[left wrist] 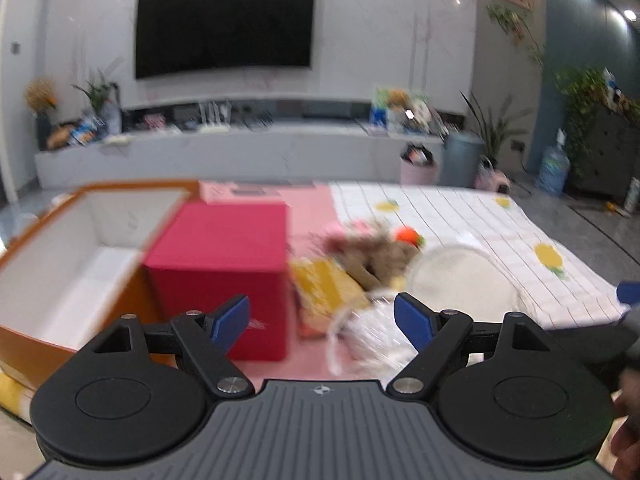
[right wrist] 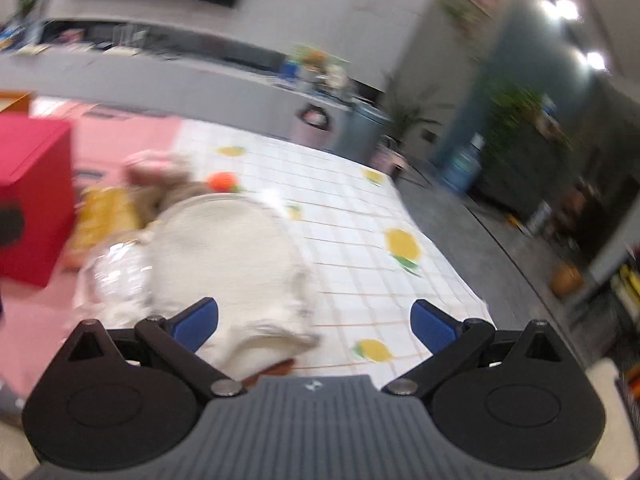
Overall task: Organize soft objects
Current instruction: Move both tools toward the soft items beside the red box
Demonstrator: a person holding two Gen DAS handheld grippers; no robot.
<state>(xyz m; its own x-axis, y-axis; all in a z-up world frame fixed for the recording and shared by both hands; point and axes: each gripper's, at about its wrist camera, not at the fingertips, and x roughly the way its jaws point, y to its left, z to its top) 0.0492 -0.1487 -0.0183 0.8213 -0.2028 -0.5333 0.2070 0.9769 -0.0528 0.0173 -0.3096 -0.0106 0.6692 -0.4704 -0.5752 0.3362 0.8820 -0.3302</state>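
Note:
A pile of soft things lies on the table: a brown plush toy [left wrist: 372, 254] with an orange ball [left wrist: 408, 236] behind it, a yellow packet [left wrist: 326, 286], a crinkly clear bag [left wrist: 370, 338] and a round white cushion [left wrist: 460, 276]. My left gripper [left wrist: 322, 318] hangs open in front of the pile, with nothing between its fingers. In the right wrist view the white cushion [right wrist: 228, 248] fills the near left, and the plush toy [right wrist: 168, 180] and orange ball [right wrist: 222, 181] lie beyond it. My right gripper [right wrist: 314, 322] is open just above the cushion's near edge.
An open orange box [left wrist: 60, 240] with a white inside stands at the left, and a red cube box [left wrist: 224, 276] sits beside it. A white grid cloth with lemon prints [left wrist: 500, 236] covers the table's right half. A blue fingertip [left wrist: 629, 294] shows at the right edge. The table edge [right wrist: 460, 264] falls off at the right.

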